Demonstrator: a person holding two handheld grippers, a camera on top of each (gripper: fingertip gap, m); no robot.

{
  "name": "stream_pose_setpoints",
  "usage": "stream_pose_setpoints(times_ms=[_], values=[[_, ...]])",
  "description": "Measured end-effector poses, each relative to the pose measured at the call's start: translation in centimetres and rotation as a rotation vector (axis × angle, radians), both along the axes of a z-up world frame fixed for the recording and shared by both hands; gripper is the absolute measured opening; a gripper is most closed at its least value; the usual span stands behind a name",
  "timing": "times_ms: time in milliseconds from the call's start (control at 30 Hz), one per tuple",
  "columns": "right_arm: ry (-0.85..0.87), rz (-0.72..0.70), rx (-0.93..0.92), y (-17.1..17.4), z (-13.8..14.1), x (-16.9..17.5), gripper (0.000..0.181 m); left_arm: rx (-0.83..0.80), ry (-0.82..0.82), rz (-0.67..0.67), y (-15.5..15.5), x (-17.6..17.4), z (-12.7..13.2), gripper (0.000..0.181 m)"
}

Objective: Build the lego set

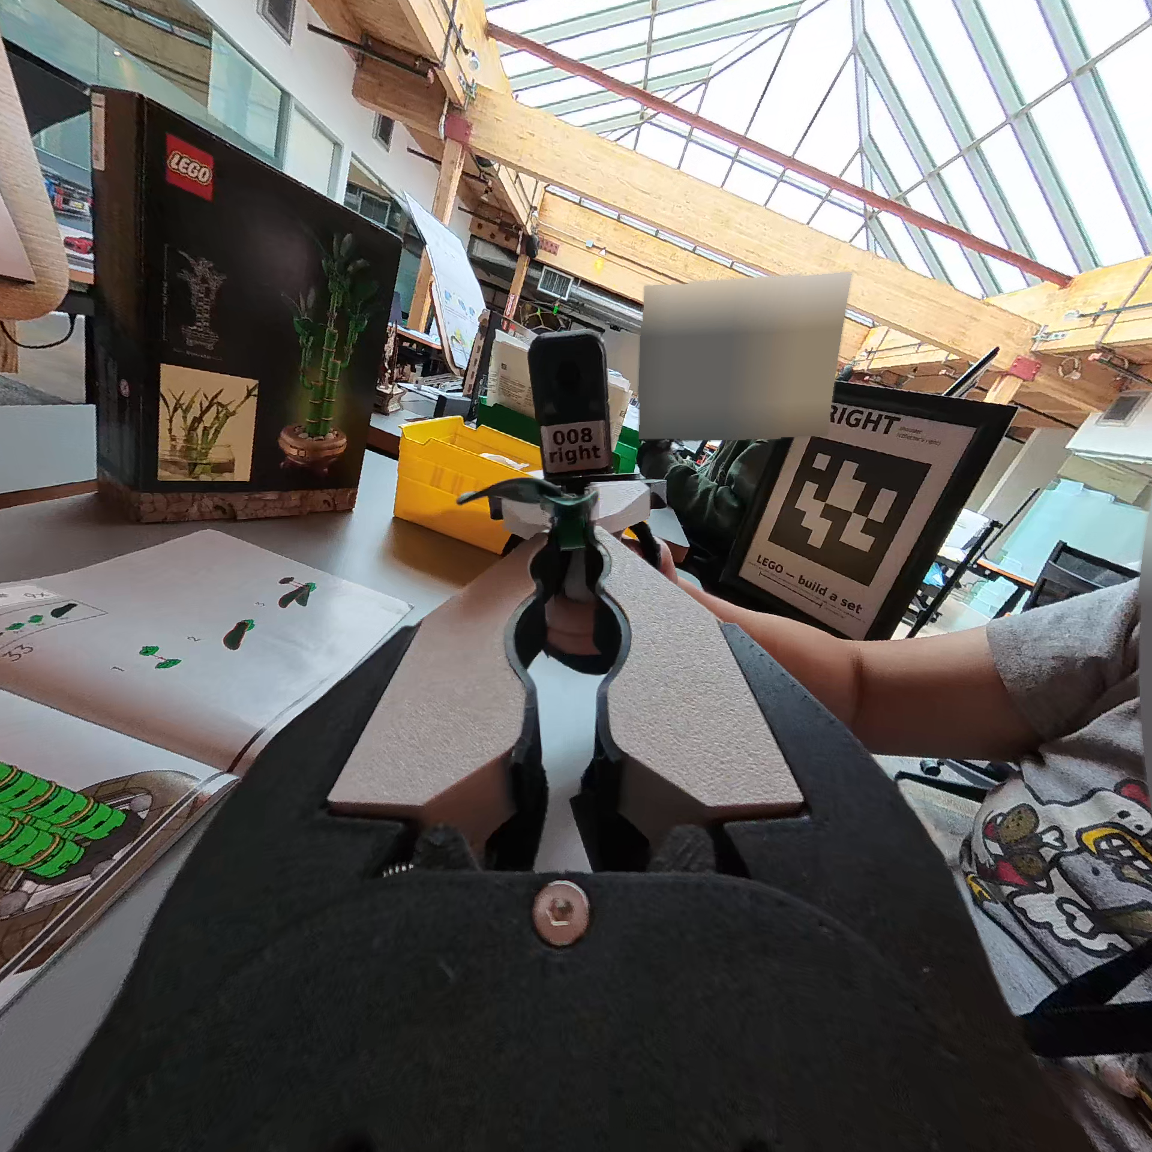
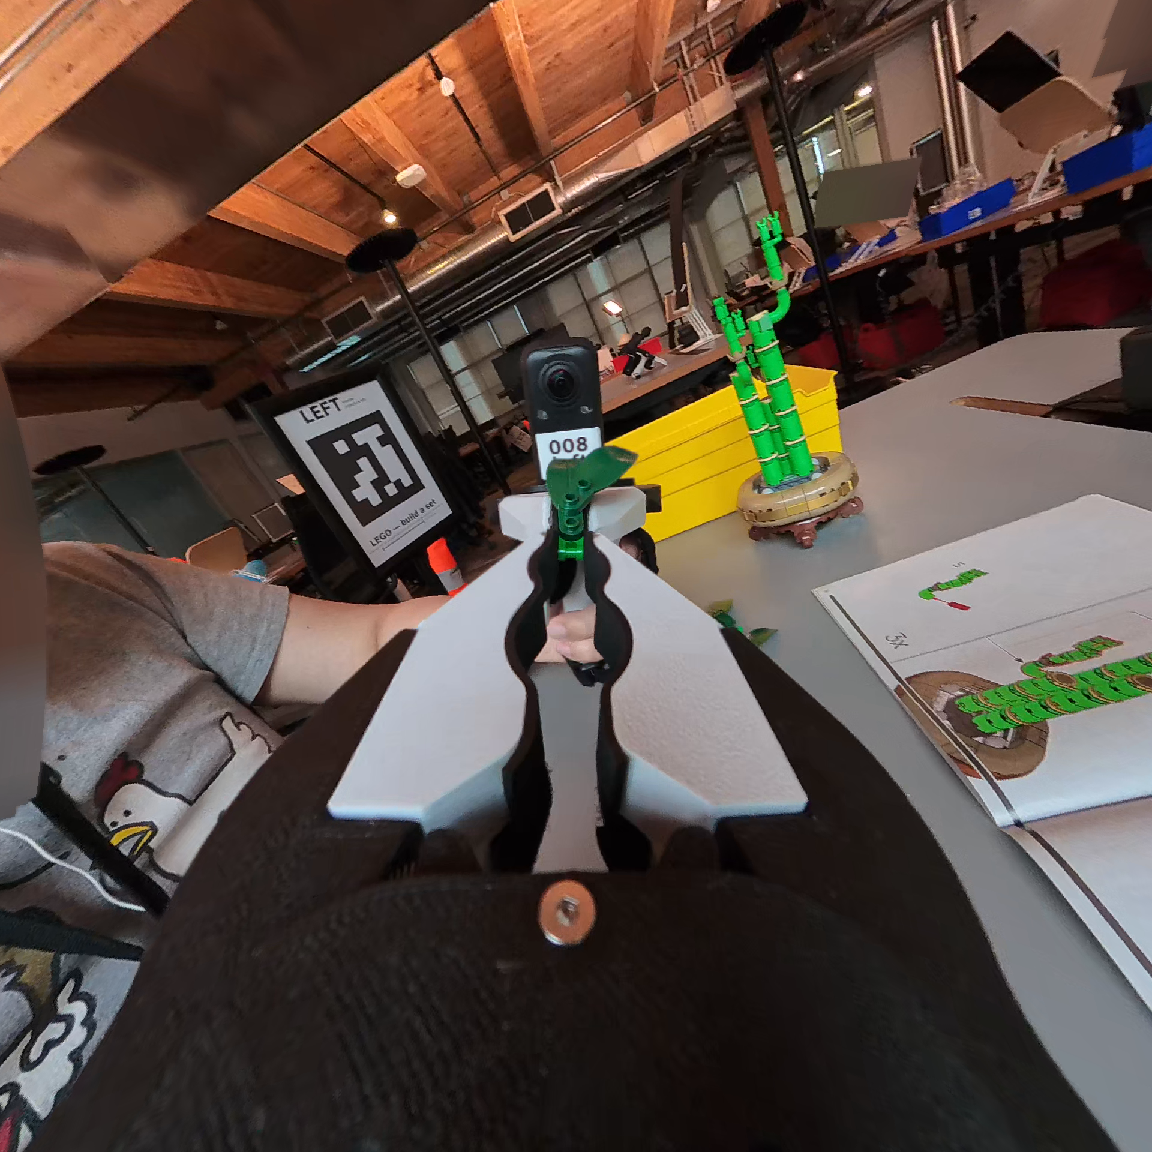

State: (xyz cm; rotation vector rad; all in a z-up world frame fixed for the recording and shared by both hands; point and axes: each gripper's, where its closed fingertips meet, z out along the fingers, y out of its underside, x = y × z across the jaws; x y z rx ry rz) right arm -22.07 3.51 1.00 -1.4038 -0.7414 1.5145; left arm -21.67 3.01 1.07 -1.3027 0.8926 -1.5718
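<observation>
My two grippers face each other tip to tip above the grey table. In the left wrist view my left gripper (image 1: 570, 552) is shut on a small green leaf assembly (image 1: 568, 535), whose dark green leaf (image 1: 517, 492) sticks out to the left. The right gripper (image 1: 576, 508) meets it from the far side. In the right wrist view my right gripper (image 2: 570, 553) is shut on the bright green stem end (image 2: 570, 543) of the same assembly, with the leaf (image 2: 589, 474) rising above. The left gripper (image 2: 573, 511) is right behind it. The part-built bamboo model (image 2: 773, 411) stands in its pot (image 2: 801, 495) at right.
The open instruction booklet (image 1: 187, 623) lies on the table, and also shows in the right wrist view (image 2: 1028, 654). A yellow bin (image 1: 449, 467) and the set's box (image 1: 237, 312) stand behind. Loose green pieces (image 2: 742, 626) lie on the table. Framed marker signs (image 1: 854, 505) (image 2: 368, 467) stand near the person's arms. Only a small space, under 4 cm, lies between the two pairs of fingers. Both grippers' tips are roughly 30 cm from the part-built bamboo model (image 2: 773, 411).
</observation>
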Motion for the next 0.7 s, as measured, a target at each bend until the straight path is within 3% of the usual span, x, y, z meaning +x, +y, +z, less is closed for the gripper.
stream_pose_setpoints(times_ms=[267, 400, 467, 600, 700], values=[[-0.016, -0.023, 0.096, -0.2, 0.9, 1.3, 0.012, -0.014, -0.033, -0.002, 0.2, -0.7, 0.7, 0.006], [-0.221, -0.085, 0.101, 1.3, -2.6, 1.8, 0.014, 0.006, -0.036, 0.031, 0.5, -1.0, 0.8, 0.006], [-0.324, -0.097, 0.017, 2.4, -5.5, 1.8, 0.014, 0.045, -0.030, 0.020, -0.1, -0.8, 1.0, 0.005], [-0.309, -0.103, -0.175, 3.9, -8.4, 1.5, 0.014, 0.172, -0.003, -0.076, -3.3, 0.2, 1.2, 0.005], [-0.331, -0.090, -0.203, 4.1, -9.4, 1.6, 0.014, 0.230, 0.003, -0.096, -5.0, 1.0, 1.3, 0.006]])
